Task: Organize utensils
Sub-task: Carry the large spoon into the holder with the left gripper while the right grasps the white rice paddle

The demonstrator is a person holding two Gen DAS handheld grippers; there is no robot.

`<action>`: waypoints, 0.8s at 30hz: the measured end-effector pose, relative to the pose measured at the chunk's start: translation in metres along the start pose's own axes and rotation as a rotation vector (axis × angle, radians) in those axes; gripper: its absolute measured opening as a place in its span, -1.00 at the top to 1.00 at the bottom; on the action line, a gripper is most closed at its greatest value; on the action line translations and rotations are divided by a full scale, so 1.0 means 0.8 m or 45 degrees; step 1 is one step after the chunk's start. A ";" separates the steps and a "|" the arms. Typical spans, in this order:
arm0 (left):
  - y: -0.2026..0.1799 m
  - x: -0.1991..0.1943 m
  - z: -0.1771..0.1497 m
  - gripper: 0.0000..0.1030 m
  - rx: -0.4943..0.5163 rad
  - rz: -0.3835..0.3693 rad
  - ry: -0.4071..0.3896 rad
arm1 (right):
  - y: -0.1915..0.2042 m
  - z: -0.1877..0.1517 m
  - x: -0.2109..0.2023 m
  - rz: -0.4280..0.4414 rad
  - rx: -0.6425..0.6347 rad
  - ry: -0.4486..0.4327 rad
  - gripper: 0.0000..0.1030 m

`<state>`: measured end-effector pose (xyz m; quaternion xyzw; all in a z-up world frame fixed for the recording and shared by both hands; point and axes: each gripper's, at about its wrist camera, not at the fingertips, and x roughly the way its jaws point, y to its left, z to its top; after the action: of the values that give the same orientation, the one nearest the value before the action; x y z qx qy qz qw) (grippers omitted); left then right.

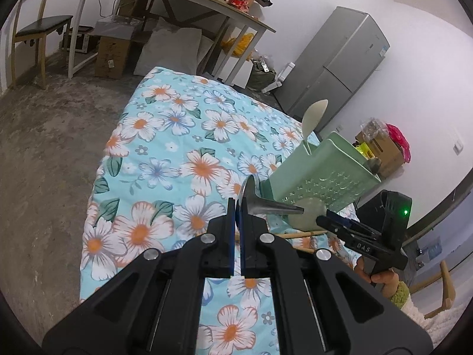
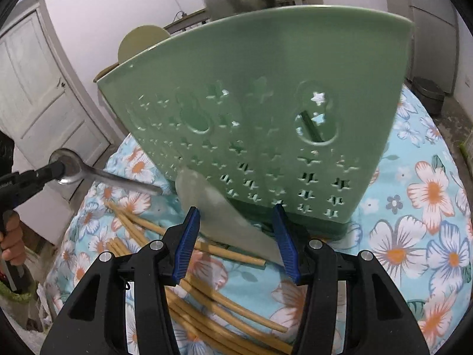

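My left gripper [image 1: 236, 207] pinches a metal spoon [image 1: 266, 204] by its bowl, handle pointing right toward the green holder [image 1: 319, 174]; the holder stands just beyond. My right gripper [image 2: 236, 236], half spread, straddles a pale scoop [image 2: 212, 207] leaning on the holder's base.

left wrist: looks down along its closed fingers across the floral cloth [image 1: 165, 136], utensil holder [image 1: 322, 177] near at right | right wrist: close behind same holder [image 2: 266, 112], which fills most of the frame | shared: holder, cloth, bamboo chopsticks [image 2: 224, 304]; each view shows the other gripper
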<state>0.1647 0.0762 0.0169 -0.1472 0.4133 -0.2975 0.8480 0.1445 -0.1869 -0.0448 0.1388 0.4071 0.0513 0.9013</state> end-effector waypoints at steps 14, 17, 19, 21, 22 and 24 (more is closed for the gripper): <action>0.002 0.000 -0.001 0.98 -0.025 0.014 -0.007 | 0.052 -0.020 -0.006 -0.059 -0.215 0.027 0.07; 0.003 -0.003 0.001 0.98 -0.027 0.018 -0.020 | 0.058 -0.018 -0.003 -0.084 -0.238 0.018 0.15; 0.002 -0.006 0.001 0.98 -0.028 0.019 -0.030 | 0.058 -0.016 -0.003 -0.096 -0.247 0.010 0.19; 0.003 -0.009 0.002 0.98 -0.027 0.018 -0.041 | 0.057 -0.015 -0.001 -0.102 -0.254 0.009 0.22; 0.003 -0.010 0.003 0.98 -0.027 0.018 -0.044 | 0.058 -0.013 0.000 -0.110 -0.263 0.009 0.23; 0.005 -0.011 0.003 0.98 -0.031 0.016 -0.047 | 0.060 -0.011 0.002 -0.124 -0.282 0.013 0.26</action>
<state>0.1643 0.0847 0.0217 -0.1603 0.4021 -0.2845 0.8554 0.1399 -0.1386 -0.0379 0.0182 0.4097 0.0528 0.9105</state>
